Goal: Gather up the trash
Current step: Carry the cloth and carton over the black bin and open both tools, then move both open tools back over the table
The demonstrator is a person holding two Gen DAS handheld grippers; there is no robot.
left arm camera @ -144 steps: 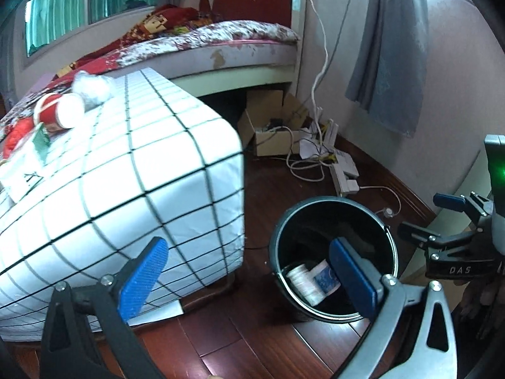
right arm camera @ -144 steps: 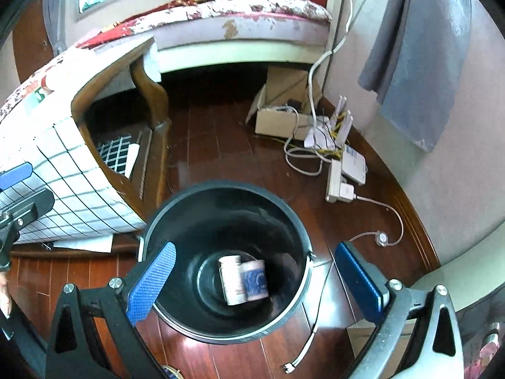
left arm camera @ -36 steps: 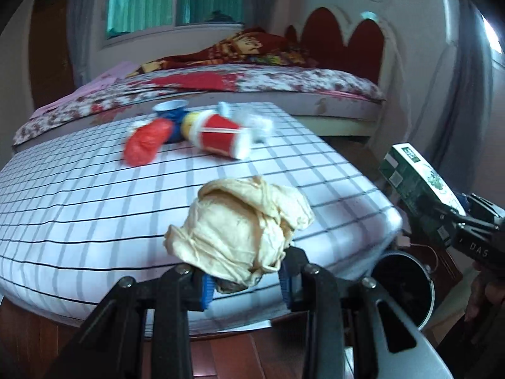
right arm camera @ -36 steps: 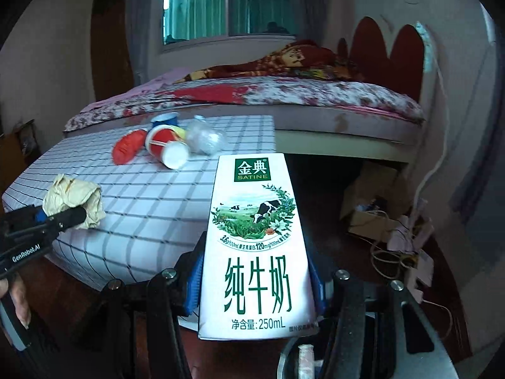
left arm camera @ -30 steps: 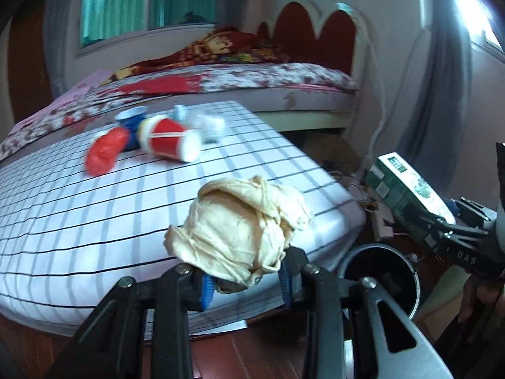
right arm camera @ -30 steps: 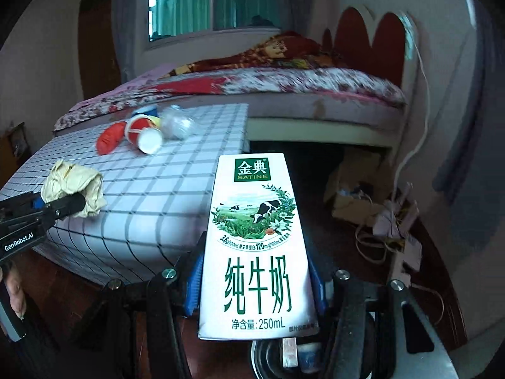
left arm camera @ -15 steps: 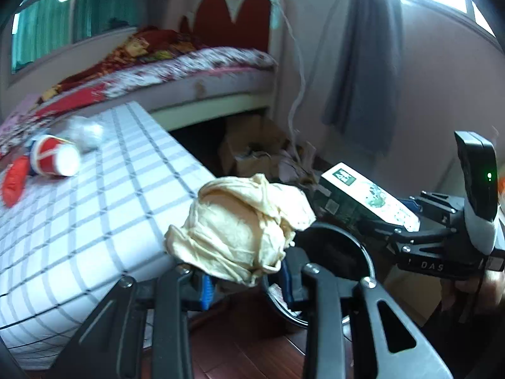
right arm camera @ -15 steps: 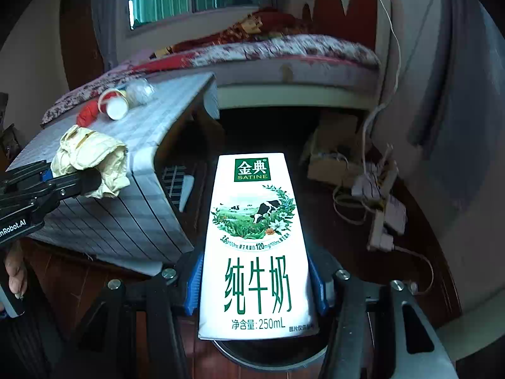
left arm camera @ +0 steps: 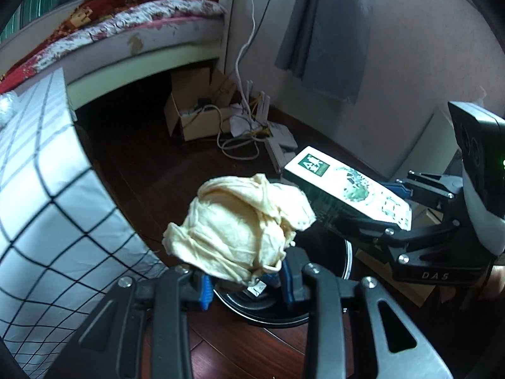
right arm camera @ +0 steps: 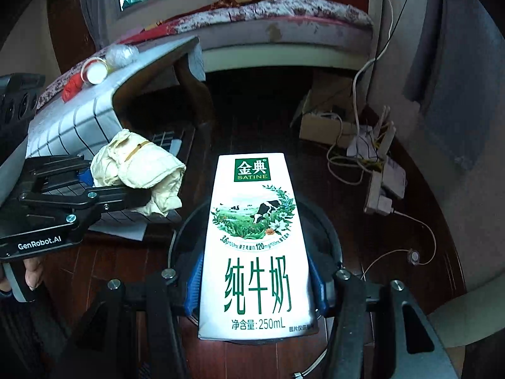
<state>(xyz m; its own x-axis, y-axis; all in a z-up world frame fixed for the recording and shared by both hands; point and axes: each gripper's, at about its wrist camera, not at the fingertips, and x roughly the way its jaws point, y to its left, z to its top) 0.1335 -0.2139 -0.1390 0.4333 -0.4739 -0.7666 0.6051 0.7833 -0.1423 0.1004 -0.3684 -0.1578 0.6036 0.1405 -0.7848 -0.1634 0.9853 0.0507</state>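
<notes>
My left gripper (left arm camera: 246, 284) is shut on a crumpled cream-yellow paper wad (left arm camera: 240, 227) and holds it over the near rim of the black trash bin (left arm camera: 345, 252). The wad also shows in the right wrist view (right arm camera: 142, 170). My right gripper (right arm camera: 255, 281) is shut on a white and green 250 mL milk carton (right arm camera: 255, 240), held above the bin (right arm camera: 328, 230). The carton also shows in the left wrist view (left arm camera: 347, 189), just right of the wad. The bin's inside is mostly hidden by both items.
The checked-cloth table (left arm camera: 41, 189) stands at left and carries a red-and-white cup (right arm camera: 94, 71), a red wrapper (right arm camera: 71, 90) and a clear plastic wad (right arm camera: 121, 53). A cardboard box (left arm camera: 192, 110), cables and a power strip (right arm camera: 383, 186) lie by the wall. A bed (right arm camera: 284, 15) is behind.
Both grippers have swung from the table toward the floor and now hold the paper wad and the milk carton over the bin. Both grips are unchanged.
</notes>
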